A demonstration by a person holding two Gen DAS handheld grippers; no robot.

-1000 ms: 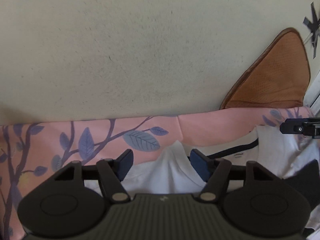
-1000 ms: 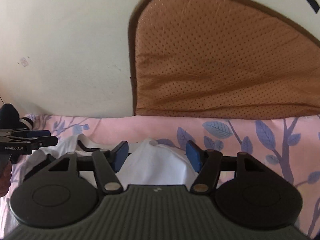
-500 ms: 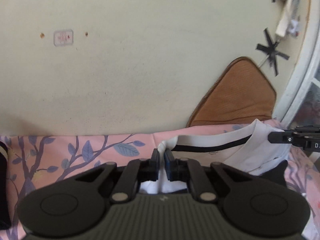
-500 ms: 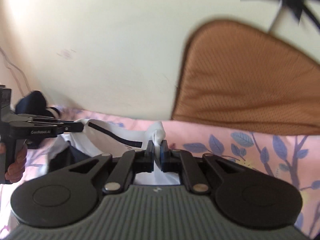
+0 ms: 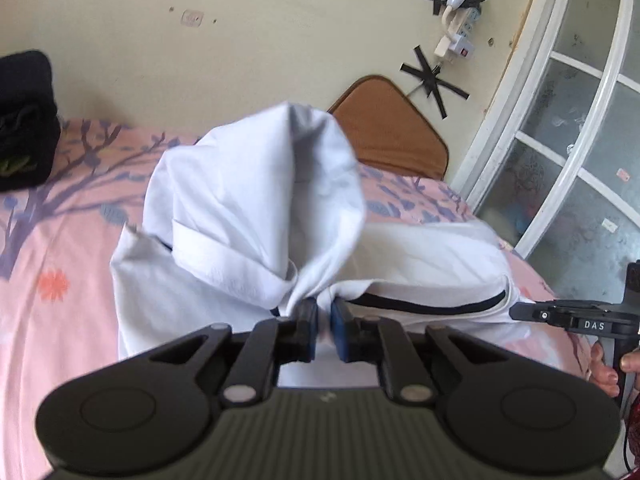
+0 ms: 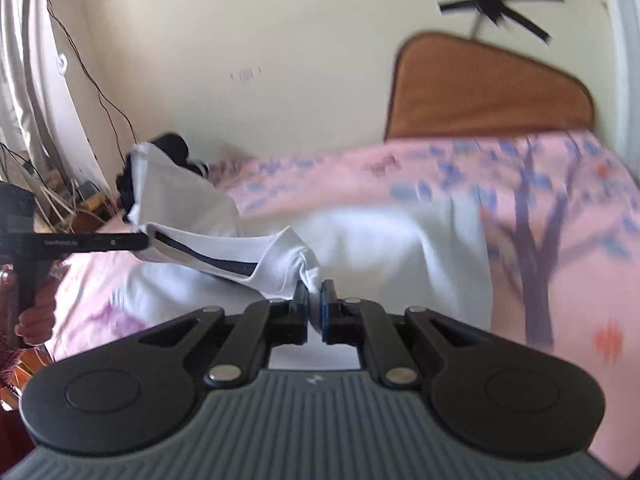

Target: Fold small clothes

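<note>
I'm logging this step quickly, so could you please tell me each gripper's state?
Left gripper: closed on the white cotton shirt with dark trim.
Right gripper: closed on the same shirt.

A white garment [image 5: 248, 200] with dark trim was seen on a pink bedsheet [image 5: 60, 248] printed with purple-blue branches.

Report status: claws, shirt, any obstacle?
Left claw shut on shirt. Right claw shut on shirt too. Shirt lifted off bed, bunched. No obstacle seen.
</note>
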